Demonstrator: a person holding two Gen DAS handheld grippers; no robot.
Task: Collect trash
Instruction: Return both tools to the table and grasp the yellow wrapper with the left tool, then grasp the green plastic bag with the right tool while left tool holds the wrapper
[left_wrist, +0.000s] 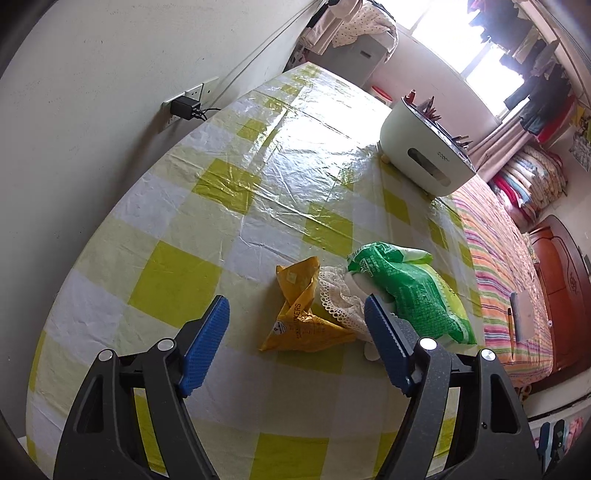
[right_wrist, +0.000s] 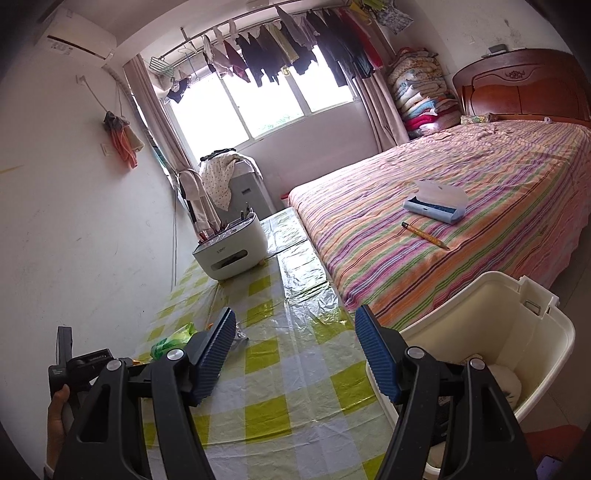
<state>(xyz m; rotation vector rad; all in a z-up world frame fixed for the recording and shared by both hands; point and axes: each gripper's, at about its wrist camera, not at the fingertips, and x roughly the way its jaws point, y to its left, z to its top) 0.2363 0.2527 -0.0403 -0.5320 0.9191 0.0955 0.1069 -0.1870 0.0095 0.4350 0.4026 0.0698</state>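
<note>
Three trash pieces: yellow wrapper (left_wrist: 301, 310), lace scrap (left_wrist: 338, 299), green bag (left_wrist: 410, 288); both grippers (left_wrist: 295, 325) (right_wrist: 295, 347) agape, empty

The worktop (left_wrist: 177, 280), covered in a yellow-and-white checked plastic cloth, carries a crumpled yellow wrapper (left_wrist: 303, 314), a scrap of white lace (left_wrist: 340, 299) and a green plastic bag (left_wrist: 410, 288) bunched together. A white rounded organiser box (left_wrist: 424, 155) stands well apart at its far end.

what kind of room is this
Most likely a lived-in bedroom at home. A bed with a striped cover and wooden headboard sits beside the checked table, and laundry hangs on a rail across the window.
</note>
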